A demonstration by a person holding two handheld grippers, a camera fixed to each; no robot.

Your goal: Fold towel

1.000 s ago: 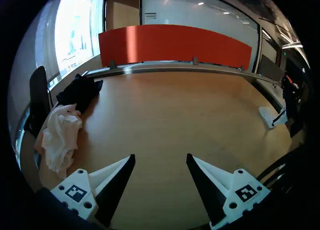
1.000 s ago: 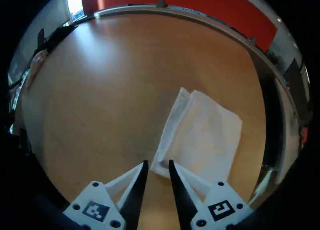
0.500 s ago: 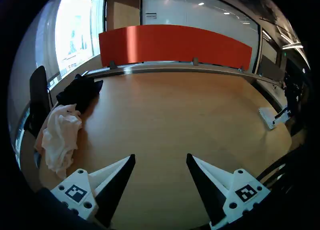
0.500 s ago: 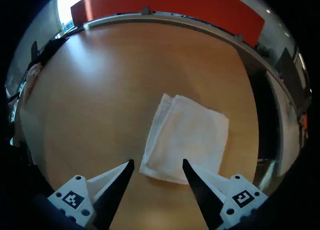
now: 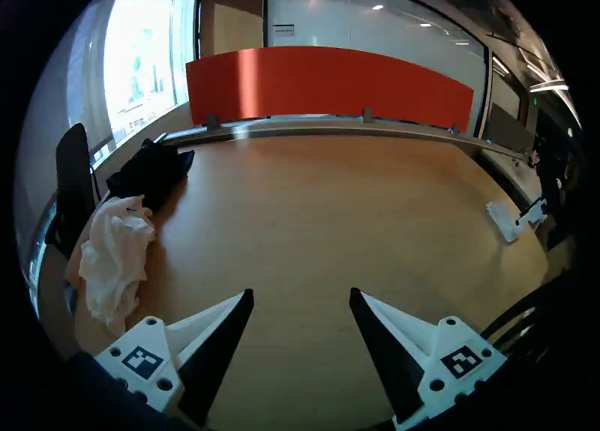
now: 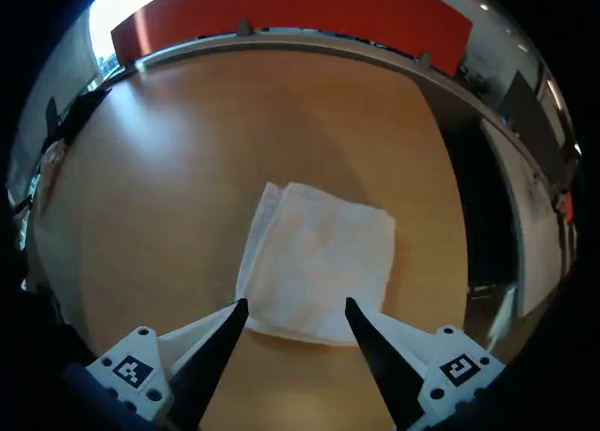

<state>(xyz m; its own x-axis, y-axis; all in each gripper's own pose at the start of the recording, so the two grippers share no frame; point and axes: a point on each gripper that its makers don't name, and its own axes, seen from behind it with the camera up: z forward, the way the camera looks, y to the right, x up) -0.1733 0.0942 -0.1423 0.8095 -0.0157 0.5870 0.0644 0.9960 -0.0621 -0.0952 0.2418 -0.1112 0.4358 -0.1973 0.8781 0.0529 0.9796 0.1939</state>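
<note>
A white towel [image 6: 319, 258], folded into a rough square, lies flat on the wooden table [image 6: 172, 176]. My right gripper [image 6: 295, 302] hovers open just above the towel's near edge, one finger on each side of that edge, touching nothing. The left gripper view has the same towel [image 5: 501, 217] small at the table's far right edge, with the right gripper [image 5: 534, 210] over it. My left gripper [image 5: 300, 292] stands open above bare wood, well apart from the towel.
A crumpled white cloth [image 5: 112, 255] and a black garment [image 5: 146, 172] lie at the table's left edge, beside a dark chair [image 5: 71, 184]. An orange partition [image 5: 330, 82] runs along the far edge. The table's right edge [image 6: 457, 206] drops off close to the towel.
My right gripper has opened from nearly shut at the towel's corner, let it go and drawn back a little. The towel now lies flat. My left gripper has stayed put.
</note>
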